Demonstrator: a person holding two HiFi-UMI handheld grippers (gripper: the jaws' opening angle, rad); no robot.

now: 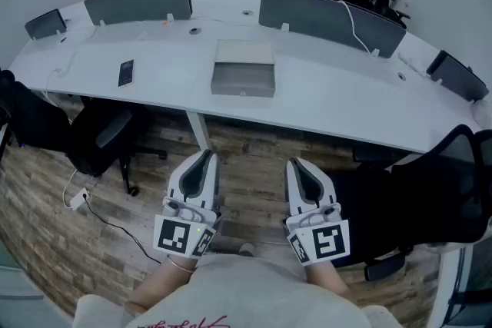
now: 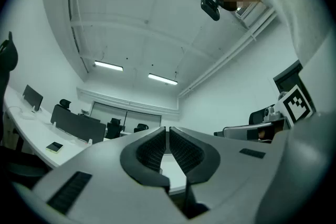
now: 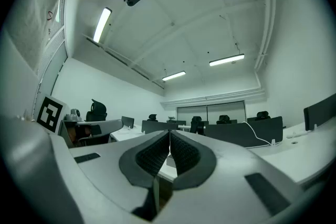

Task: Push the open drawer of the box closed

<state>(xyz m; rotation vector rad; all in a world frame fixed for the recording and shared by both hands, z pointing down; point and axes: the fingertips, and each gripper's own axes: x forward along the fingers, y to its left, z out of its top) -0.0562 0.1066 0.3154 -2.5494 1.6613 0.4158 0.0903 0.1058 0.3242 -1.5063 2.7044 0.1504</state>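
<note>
Grey and low, the box (image 1: 244,52) sits near the middle of the long white tabletop (image 1: 330,100) with its drawer (image 1: 243,78) drawn out toward the person, front panel facing the near edge. Both tools are held close to the body, above the wood floor (image 1: 254,165) and well short of the tabletop. The left tool (image 1: 204,156) has its jaws pressed together on nothing, and the right tool (image 1: 296,163) is likewise closed tip to tip with nothing between. A phone (image 1: 126,73) lies well to the left of the box, away from the drawer. The box looks small and light — likely to skate back across the smooth top if shoved hard. The push probably wants to be slow and square on the middle of the front panel, perhaps with the other tool bracing the rear of the box. No grasp seems needed; closed tips should serve as a blunt pusher. An off-centre push could skew the drawer and bind it — how freely it slides cannot be judged from here.
</note>
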